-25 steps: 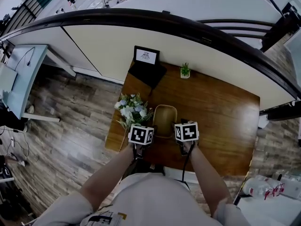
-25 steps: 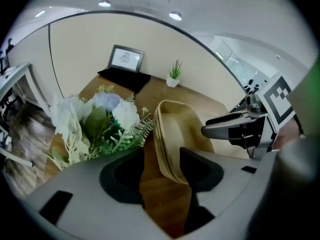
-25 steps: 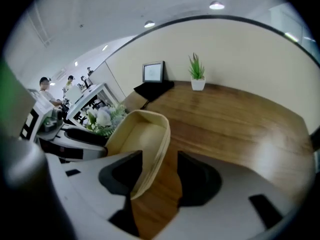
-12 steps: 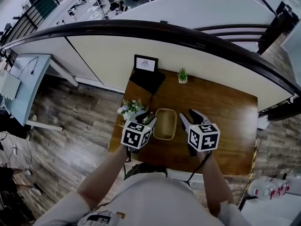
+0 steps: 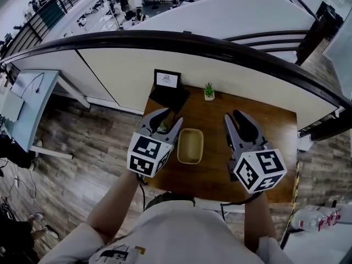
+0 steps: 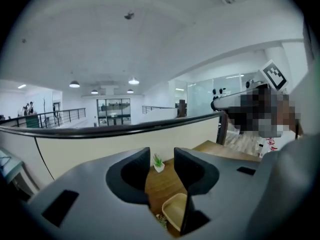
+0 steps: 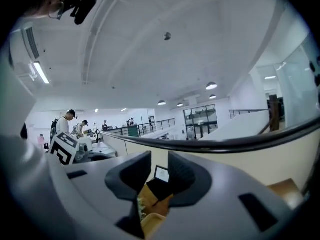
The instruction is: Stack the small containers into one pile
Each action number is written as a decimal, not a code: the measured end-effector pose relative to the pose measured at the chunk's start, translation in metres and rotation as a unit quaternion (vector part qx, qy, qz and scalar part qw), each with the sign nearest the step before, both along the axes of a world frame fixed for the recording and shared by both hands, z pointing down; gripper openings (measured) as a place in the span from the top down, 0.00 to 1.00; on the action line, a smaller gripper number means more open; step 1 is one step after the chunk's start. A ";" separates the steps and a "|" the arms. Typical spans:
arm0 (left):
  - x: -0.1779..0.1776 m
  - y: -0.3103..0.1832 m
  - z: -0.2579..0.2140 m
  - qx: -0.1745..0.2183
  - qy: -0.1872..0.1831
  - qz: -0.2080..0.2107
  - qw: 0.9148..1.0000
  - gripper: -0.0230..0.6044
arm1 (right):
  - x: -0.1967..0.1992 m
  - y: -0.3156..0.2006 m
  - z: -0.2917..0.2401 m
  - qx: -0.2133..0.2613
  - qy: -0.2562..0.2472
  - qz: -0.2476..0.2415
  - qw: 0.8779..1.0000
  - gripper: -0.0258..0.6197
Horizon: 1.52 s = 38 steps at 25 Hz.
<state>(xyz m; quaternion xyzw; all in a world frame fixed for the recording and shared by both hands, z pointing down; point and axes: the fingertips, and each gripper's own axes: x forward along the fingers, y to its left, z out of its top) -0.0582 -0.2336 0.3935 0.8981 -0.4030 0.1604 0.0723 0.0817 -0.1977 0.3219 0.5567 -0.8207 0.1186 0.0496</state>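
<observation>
Ok, nearest first: left gripper [image 5: 164, 120] and right gripper [image 5: 240, 120] are both held high over the wooden table [image 5: 264, 147], well clear of everything on it. Left jaws have just been closing and now stand at a moderate gap with nothing between them. Right jaws have also just been closing; the gap is narrower and also empty. Tan container [image 5: 190, 146] sits on the table below, between the two grippers in the head view, touched by neither. Can't tell whether it's a single one or a nested pile. Further back, near the far edge: black-framed sign [image 5: 166, 80] and small potted plant [image 5: 209, 91]. Beyond that is the curved dark railing [image 5: 220, 43].
</observation>
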 end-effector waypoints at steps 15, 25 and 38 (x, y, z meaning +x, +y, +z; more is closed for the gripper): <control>-0.017 0.032 -0.120 0.164 0.024 -0.028 0.986 0.87 | 0.015 0.054 -0.078 0.076 0.025 0.006 0.997 0.95; -0.018 0.040 -0.092 0.139 0.022 -0.015 0.990 0.90 | 0.019 0.074 -0.067 0.095 0.028 0.005 0.995 0.96; -0.025 0.040 -0.090 0.135 0.002 -0.030 0.990 0.93 | 0.013 0.079 -0.061 0.100 0.099 0.000 0.990 0.96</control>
